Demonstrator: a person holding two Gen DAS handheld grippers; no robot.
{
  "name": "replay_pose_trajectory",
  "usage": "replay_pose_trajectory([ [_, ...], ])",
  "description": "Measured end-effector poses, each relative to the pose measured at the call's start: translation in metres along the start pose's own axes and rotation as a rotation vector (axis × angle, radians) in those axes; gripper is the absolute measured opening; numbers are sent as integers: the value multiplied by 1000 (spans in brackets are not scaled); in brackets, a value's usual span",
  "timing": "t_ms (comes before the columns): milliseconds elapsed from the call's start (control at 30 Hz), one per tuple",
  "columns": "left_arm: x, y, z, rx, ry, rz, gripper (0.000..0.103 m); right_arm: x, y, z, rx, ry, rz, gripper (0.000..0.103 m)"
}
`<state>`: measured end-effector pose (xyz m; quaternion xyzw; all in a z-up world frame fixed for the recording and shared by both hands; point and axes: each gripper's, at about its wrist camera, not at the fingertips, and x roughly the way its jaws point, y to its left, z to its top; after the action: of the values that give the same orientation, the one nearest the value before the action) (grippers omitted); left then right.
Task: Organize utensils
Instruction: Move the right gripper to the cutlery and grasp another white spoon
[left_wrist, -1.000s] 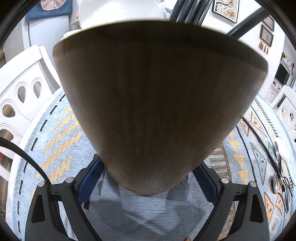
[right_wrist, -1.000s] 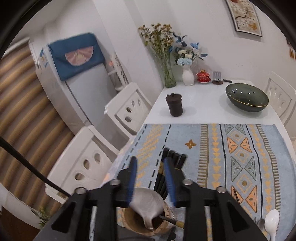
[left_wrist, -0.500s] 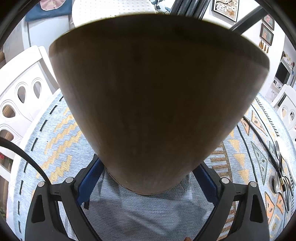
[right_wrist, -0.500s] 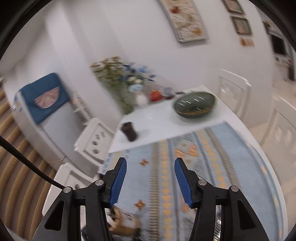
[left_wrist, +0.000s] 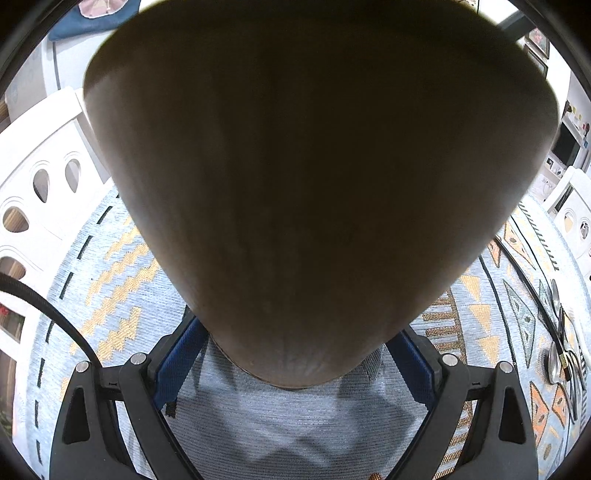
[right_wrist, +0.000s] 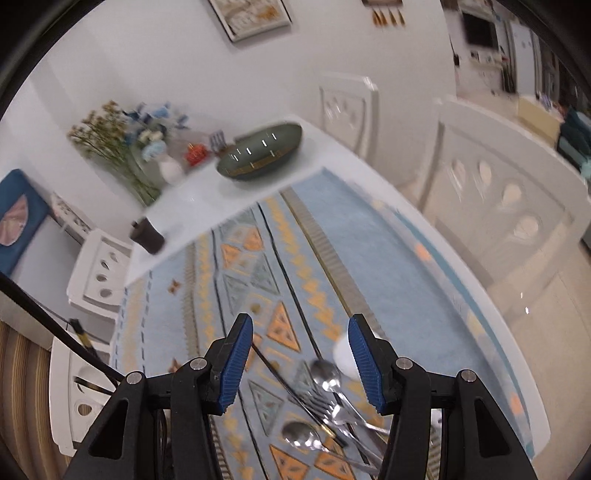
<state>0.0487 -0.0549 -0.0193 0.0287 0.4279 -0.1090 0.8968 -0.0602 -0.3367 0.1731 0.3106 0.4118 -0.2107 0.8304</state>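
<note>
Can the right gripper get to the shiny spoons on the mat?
Probably yes. The right gripper is open and empty, and the spoons lie loose on the patterned mat just below its fingers, with nothing covering them.

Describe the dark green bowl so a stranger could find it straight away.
Start at the white table, on its bare part beyond the patterned blue cloth. The dark green bowl sits there, right of the flower vases. It is the only wide, shallow vessel, gold-trimmed.
</note>
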Motion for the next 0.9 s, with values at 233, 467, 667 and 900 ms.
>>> replay_pose_trajectory([
  [233,3,4,-2,-7,-1,-10,95,30,-7,-5,-31,119,-14,52],
  [467,2,9,-2,-9,0,-13,95,79,-28,-11,-59,317,-22,52],
  [667,3,9,-2,-8,3,-14,96,129,-48,-22,-140,489,-143,52],
  [900,8,0,0,4,9,4,96,156,-69,-21,-183,570,-109,60],
])
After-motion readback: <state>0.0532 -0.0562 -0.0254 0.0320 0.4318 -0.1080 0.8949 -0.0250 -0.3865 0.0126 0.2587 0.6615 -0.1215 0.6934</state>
